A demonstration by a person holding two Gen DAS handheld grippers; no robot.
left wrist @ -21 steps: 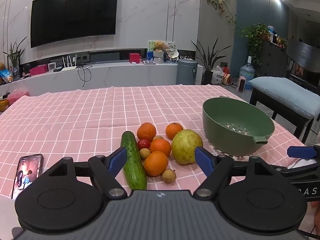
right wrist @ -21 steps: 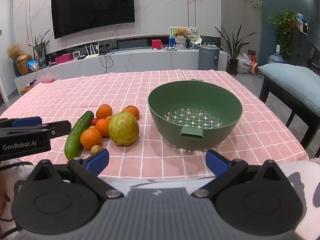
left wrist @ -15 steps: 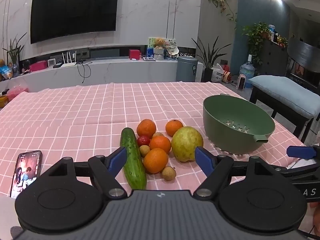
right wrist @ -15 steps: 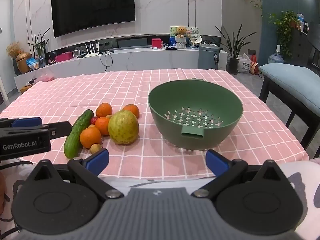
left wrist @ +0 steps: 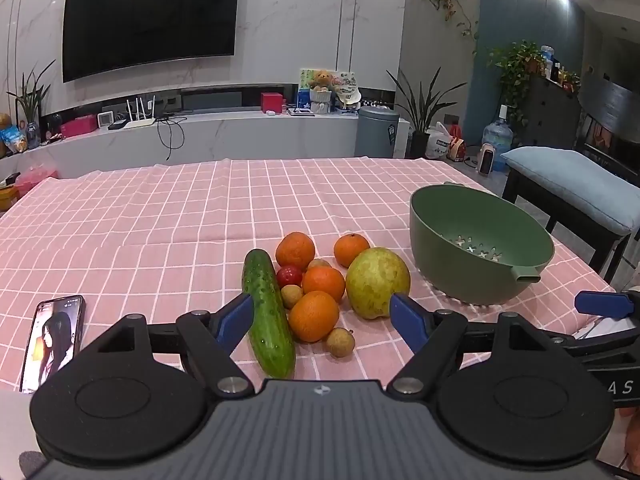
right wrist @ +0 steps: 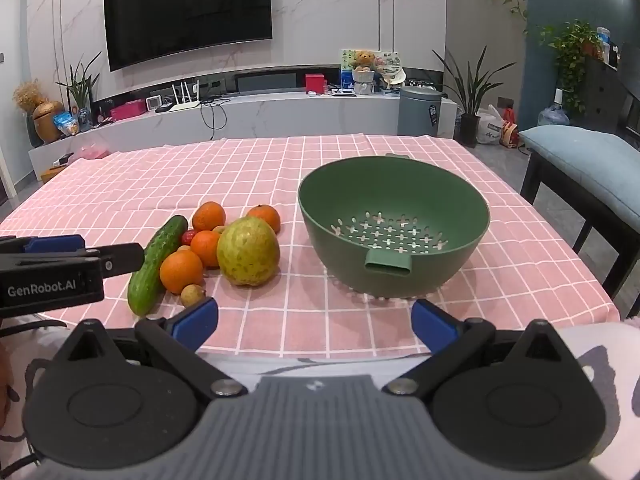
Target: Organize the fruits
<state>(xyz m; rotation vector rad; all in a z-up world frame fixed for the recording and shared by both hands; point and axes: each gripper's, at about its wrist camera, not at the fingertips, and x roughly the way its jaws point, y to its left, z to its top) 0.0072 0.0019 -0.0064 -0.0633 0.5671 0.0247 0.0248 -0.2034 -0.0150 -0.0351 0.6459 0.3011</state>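
Both claws are spread wide with nothing between the pads: the left gripper hangs over the near edge of the pink checked table, aimed at the fruit pile, and the right gripper sits before the green colander, which stands empty toward the right edge. The cucumber, oranges and large pear cluster touching near the near edge. A red fruit is mostly hidden behind them. A phone lies at the left, partly cut off by the gripper body.
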